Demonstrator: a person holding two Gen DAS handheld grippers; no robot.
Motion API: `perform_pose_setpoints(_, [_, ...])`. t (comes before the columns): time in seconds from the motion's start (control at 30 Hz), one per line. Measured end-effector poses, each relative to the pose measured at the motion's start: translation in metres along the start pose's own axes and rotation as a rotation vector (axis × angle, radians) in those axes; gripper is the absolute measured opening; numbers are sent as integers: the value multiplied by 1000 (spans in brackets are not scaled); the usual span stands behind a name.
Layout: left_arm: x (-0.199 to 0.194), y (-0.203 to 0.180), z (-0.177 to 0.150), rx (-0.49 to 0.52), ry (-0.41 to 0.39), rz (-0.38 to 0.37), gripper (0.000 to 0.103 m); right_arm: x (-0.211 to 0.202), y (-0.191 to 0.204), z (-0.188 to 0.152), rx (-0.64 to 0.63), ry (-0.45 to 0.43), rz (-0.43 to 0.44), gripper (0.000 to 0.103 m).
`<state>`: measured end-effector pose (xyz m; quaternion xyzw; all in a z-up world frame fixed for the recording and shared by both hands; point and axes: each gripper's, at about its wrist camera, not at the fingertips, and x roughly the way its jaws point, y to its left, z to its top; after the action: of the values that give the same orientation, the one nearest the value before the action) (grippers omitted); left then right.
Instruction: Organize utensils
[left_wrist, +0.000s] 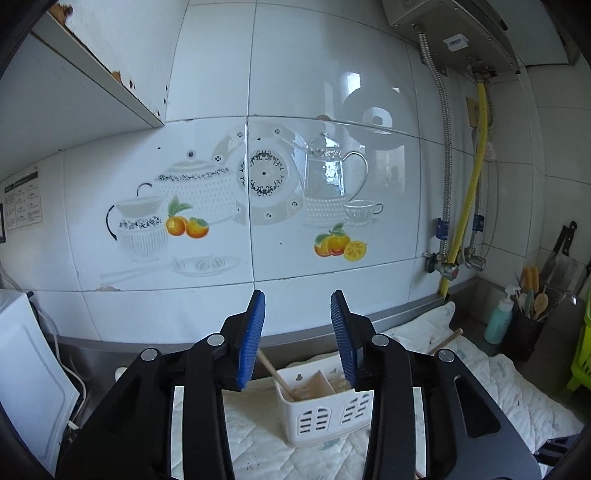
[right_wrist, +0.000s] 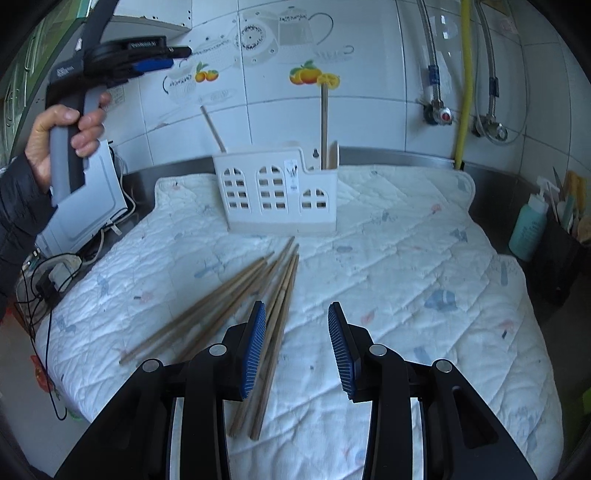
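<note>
A white quilted mat (right_wrist: 388, 258) is spread below a tiled wall (left_wrist: 332, 74); both the left gripper (left_wrist: 297, 332) and the right gripper (right_wrist: 297, 343) are held wide, empty.

A wide bare stretch of the quilted mat (right_wrist: 406, 258) is left free to the right of the loose chopsticks (right_wrist: 236, 306). The far side is closed by the white utensil holder (right_wrist: 277, 195), from which two sticks rise, and the right edge is crowded by a black utensil pot (right_wrist: 561, 258) and a teal bottle (right_wrist: 528, 229).
</note>
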<state>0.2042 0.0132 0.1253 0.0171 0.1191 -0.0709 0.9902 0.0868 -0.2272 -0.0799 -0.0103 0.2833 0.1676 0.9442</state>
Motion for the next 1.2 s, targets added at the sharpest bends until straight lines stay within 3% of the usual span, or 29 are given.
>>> perform_pose_setpoints(0.17, [-28,-6,-21,11,17,-8,48,4,2,-26,35,58,10,35])
perform_pose_setpoints(0.33, [-50,-14,-63,37,81,-28,51,10,13,-46,36,99,23,33])
perform_pose_setpoints(0.67, [-88,-12,-153,4,238,-53,56,24,20,-65,48,143,17,18])
perform_pose_setpoints(0.87, [-98,-16,-208,-30,358,-67,55,31,20,-69,58,156,12,15])
perform_pose_setpoints(0.93, [-99,-20,-225,-42,396,-88,55,31,21,-69,52,157,8,15])
perform_pose_setpoints(1.2, [-91,-37,-267,-21,492,-138,30,31,24,-69,26,150,-18,8])
